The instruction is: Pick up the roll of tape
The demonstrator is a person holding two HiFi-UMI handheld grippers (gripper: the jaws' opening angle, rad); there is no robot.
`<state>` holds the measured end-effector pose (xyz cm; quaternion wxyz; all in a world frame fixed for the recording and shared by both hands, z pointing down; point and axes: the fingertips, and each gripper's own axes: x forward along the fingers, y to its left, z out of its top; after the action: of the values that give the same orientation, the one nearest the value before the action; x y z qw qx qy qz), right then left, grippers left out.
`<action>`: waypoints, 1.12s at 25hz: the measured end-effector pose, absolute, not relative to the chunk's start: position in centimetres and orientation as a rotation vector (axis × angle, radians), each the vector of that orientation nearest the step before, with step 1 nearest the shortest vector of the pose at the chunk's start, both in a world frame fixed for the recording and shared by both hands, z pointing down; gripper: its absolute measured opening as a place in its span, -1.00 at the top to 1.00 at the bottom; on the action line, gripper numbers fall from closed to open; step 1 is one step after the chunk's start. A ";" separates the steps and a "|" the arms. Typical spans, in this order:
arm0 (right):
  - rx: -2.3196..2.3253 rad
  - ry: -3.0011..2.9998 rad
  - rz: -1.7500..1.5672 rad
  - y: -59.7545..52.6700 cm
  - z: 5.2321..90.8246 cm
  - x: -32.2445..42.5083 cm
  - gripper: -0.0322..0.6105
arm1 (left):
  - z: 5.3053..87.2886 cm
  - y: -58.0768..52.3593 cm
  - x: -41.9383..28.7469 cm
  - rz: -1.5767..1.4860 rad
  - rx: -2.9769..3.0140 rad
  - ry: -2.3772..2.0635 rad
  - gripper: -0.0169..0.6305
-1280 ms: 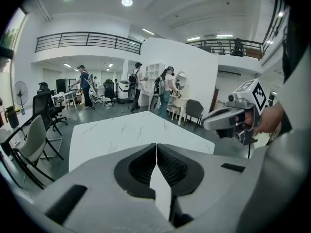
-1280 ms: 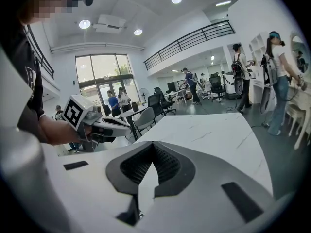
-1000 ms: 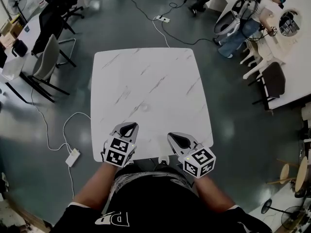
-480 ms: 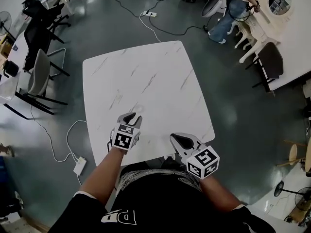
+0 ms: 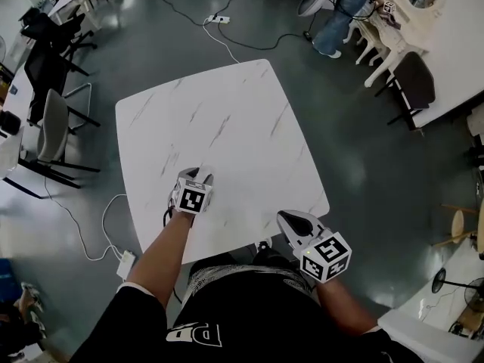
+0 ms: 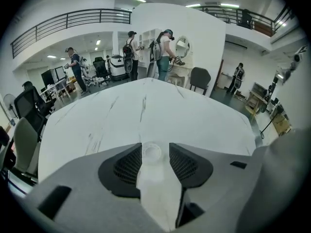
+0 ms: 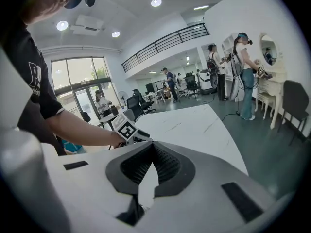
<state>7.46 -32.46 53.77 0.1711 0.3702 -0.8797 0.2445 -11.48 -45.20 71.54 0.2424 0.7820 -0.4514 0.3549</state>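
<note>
Head view: looks steeply down on white marble table [image 5: 227, 104], with left gripper [image 5: 199, 176] lowered onto its near part and right gripper [image 5: 292, 220] held off the near edge, beside black shirt [image 5: 242, 308].
Left gripper view: shows roll of tape [image 6: 151, 152], small, pale and see-through, lying flat on the tabletop between the two ribbed pads [image 6: 129, 164].
Left gripper state: spread and opening wider, straddling the roll, with neither pad pressing on it as far as can be judged.
Right gripper state: pressed together at the tips, nothing between, pointing across the table towards the other tool.
Tape location: on the table towards the person's side; covered by the left tool in the head view, plain only in the left gripper view.
Done so far: the approach, seemingly; tool set around the roll.
Remaining: closing on the roll, then lifting it clear of the table; nothing gripped or raised yet.
Writing on tape: none legible; too small and pale to tell.
Writing on shirt: white letters [image 5: 195, 334], partly cut off, seemingly "PR".
Markers: black-and-white square patterns on cubes [image 5: 190, 200], no words.
Elsewhere: no brand or label large enough to read.
</note>
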 end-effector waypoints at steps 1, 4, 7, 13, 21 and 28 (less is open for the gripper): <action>1.060 -2.492 0.698 -32.5 53.8 7.8 0.89 | 71.9 -45.4 -11.5 0.980 2.127 -1.230 0.38; 1.077 -2.477 0.702 -32.7 53.9 8.5 0.89 | 72.8 -46.0 -11.5 1.002 2.113 -1.214 0.33; 1.081 -2.470 0.701 -32.7 54.1 8.6 0.89 | 73.8 -46.5 -11.6 0.998 2.107 -1.208 0.31; 1.085 -2.447 0.706 -33.0 54.2 9.7 0.89 | 75.3 -46.9 -11.5 0.987 2.077 -1.203 0.25; 1.057 -2.464 0.685 -34.0 53.7 9.7 0.89 | 75.4 -46.9 -11.8 0.969 2.078 -1.214 0.27; 1.017 -2.486 0.663 -33.9 53.5 10.0 0.89 | 75.2 -46.7 -11.8 0.975 2.031 -1.236 0.30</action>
<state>10.04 -33.91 53.45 0.1866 0.3611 -0.8828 0.2355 -11.80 -46.67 75.23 0.2821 0.7583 -0.4614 0.3639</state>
